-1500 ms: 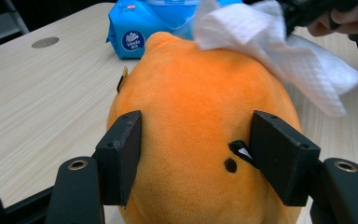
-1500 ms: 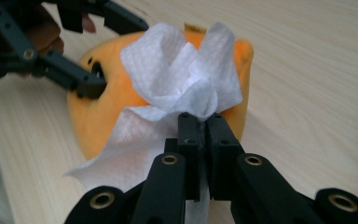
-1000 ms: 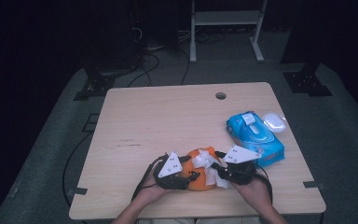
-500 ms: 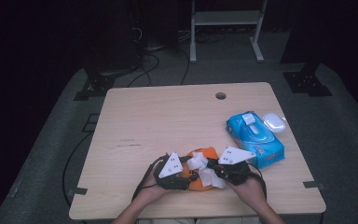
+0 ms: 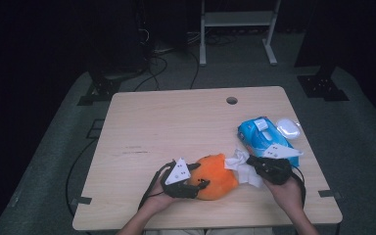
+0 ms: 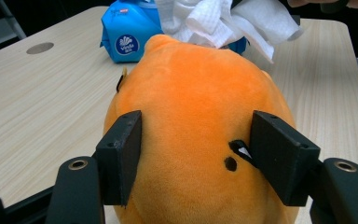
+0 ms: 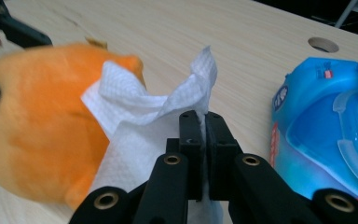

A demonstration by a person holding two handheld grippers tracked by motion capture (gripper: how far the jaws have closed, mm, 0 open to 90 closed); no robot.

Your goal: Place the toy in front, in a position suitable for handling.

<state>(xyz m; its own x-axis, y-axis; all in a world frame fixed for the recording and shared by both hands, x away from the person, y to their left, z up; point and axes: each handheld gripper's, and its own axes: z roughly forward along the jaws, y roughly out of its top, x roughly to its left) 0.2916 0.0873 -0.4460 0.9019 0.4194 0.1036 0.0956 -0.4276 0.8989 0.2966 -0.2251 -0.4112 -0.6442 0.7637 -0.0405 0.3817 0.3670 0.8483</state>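
An orange plush toy [image 5: 216,176] lies near the table's front edge. My left gripper [image 5: 199,185] is shut on it from the left; in the left gripper view its two black jaws press into the plush [image 6: 191,102] on either side of my left gripper [image 6: 196,158]. My right gripper [image 5: 253,164] is to the right of the toy, shut on a crumpled white wipe [image 5: 240,164]. In the right gripper view my right gripper [image 7: 203,122] pinches the wipe [image 7: 140,116], whose loose end drapes against the plush [image 7: 37,130].
A blue pack of wipes [image 5: 263,138] lies just behind my right gripper, with a small white object [image 5: 288,128] beside it at the table's right edge. A cable hole [image 5: 231,100] is at the back of the wooden table [image 5: 176,122].
My right gripper has moved right, off the plush, drawing the white wipe with it. My left gripper and the plush have stayed put.
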